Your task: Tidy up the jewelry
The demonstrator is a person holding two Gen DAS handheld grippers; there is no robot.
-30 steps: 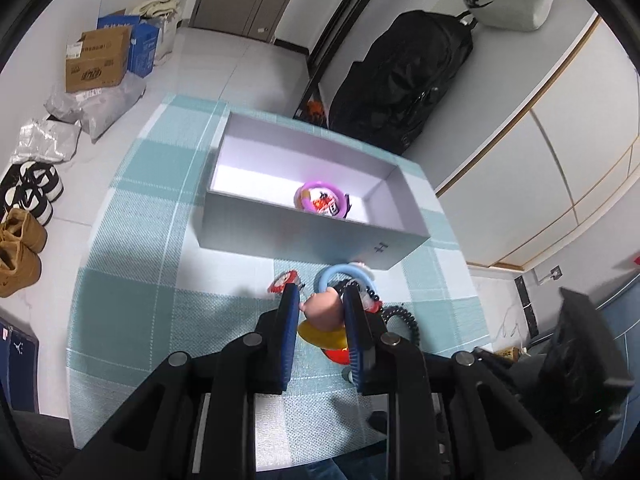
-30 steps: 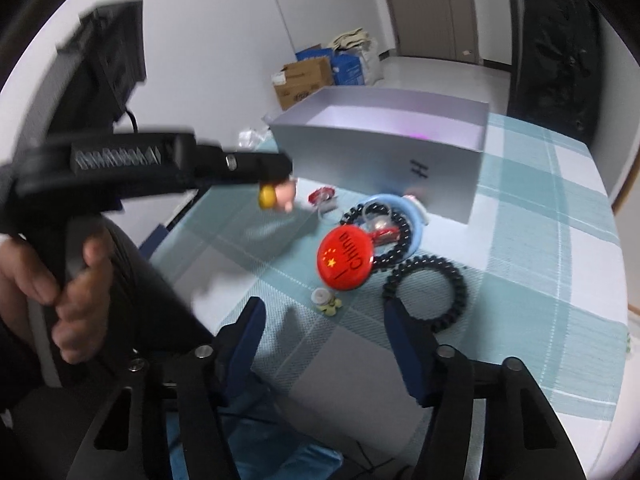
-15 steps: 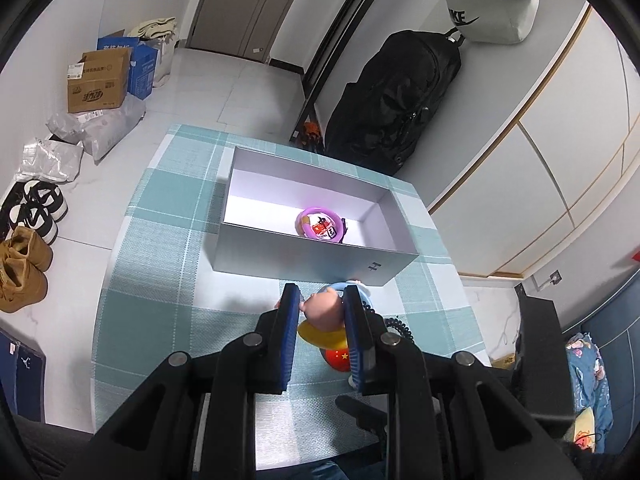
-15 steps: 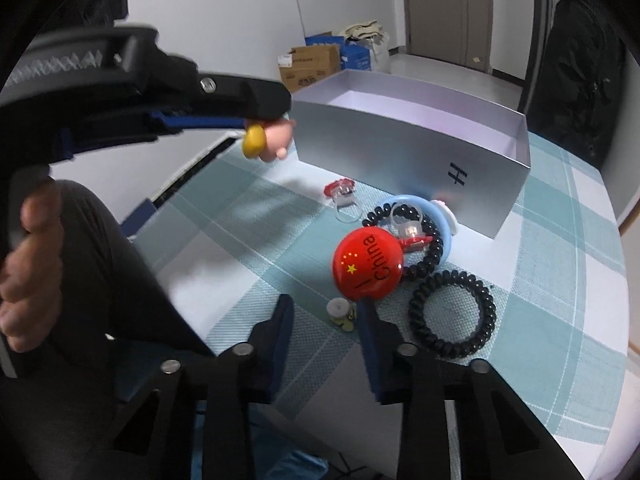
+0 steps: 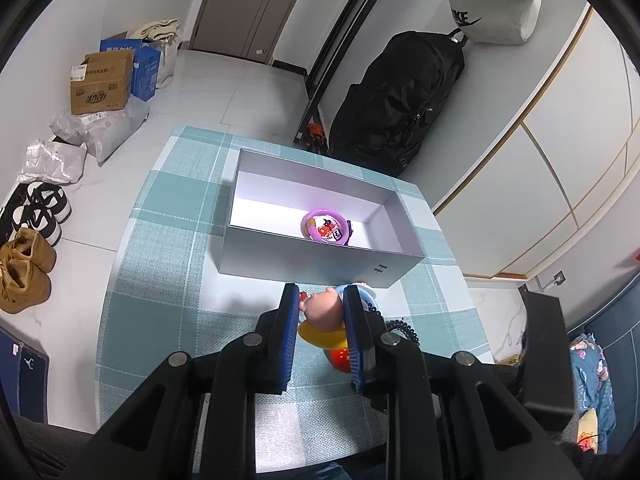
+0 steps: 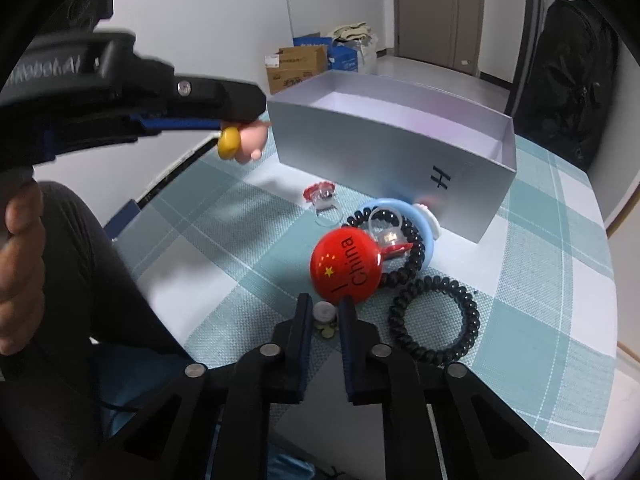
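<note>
Left gripper [image 5: 322, 312] jaws clenched on pink-and-yellow toy ring [image 5: 323, 318], held off the counter [image 5: 160, 280] just short of the grey box [image 5: 320, 256], likely for dropping in beside the purple bracelet [image 5: 326, 229]. Right gripper [image 6: 325, 320] jaws have just been closing around small white charm [image 6: 323, 311] by red badge [image 6: 346, 266]; contact unclear.

**Black grippers, blue pads**

Both the left gripper [image 5: 322, 316] and right gripper [image 6: 325, 322] have matte black linkage arms with round silver screws and ribbed blue pads [image 5: 289, 328]. The person wears dark trousers [image 6: 100, 280].
</note>
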